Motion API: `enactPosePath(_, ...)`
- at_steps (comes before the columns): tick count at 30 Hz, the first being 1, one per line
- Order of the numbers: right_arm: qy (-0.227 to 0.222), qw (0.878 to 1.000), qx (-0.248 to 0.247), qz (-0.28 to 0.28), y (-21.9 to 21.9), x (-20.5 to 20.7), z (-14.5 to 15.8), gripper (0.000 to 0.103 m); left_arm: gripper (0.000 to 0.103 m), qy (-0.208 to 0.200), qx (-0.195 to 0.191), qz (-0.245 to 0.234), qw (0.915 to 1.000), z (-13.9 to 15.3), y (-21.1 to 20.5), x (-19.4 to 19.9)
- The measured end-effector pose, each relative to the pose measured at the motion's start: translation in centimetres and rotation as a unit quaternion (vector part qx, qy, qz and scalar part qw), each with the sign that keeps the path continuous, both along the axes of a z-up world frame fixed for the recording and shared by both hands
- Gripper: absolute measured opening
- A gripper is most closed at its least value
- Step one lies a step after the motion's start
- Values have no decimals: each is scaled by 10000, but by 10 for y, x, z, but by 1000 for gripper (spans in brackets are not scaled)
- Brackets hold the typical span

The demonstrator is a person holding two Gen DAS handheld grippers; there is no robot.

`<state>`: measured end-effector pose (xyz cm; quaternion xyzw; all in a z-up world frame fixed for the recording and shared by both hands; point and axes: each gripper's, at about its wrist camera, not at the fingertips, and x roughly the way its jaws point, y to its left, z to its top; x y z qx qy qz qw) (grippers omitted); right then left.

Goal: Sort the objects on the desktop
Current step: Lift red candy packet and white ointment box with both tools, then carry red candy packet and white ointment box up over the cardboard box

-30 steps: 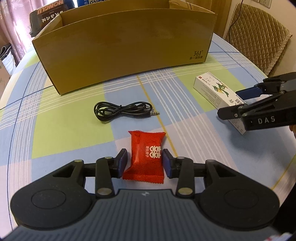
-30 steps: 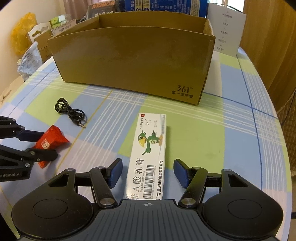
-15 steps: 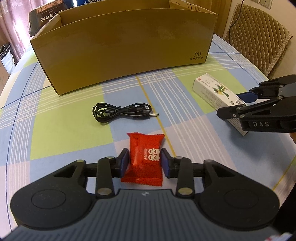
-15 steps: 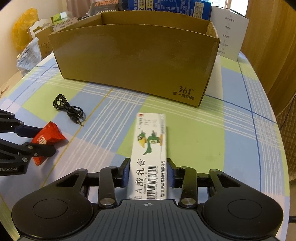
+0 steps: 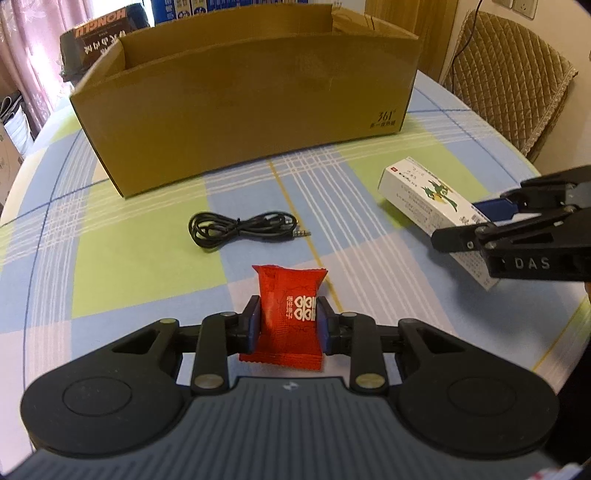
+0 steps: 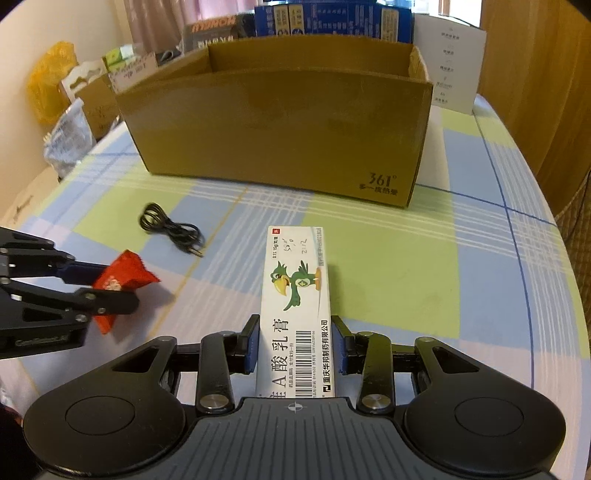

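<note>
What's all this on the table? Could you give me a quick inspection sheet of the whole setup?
Surface: round table with blue, green and white checked cloth.
Job's things: red foil snack packet; white ointment carton printed with a green bird; open brown cardboard box behind them.
Clutter: nothing seen on the cloth.
Grippers: left hand-held gripper shut on the packet; right hand-held gripper shut on the carton.
Cables: coiled black audio cable, loose on the cloth.
Surroundings: quilted tan chair; stacked boxes behind the cardboard box.
</note>
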<state>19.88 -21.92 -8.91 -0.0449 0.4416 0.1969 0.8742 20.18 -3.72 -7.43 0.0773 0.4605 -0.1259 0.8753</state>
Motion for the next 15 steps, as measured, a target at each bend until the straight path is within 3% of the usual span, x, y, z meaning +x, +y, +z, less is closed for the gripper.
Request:
enactPosePath(8,-287,9991,315,-80,3,-14,48,35,25,-287,-155,-5,9995,42,4,-1)
enactPosePath(15,-705,9967,411,13,6,2,102,35,25,-570,-274,-44,9980,91,13,12)
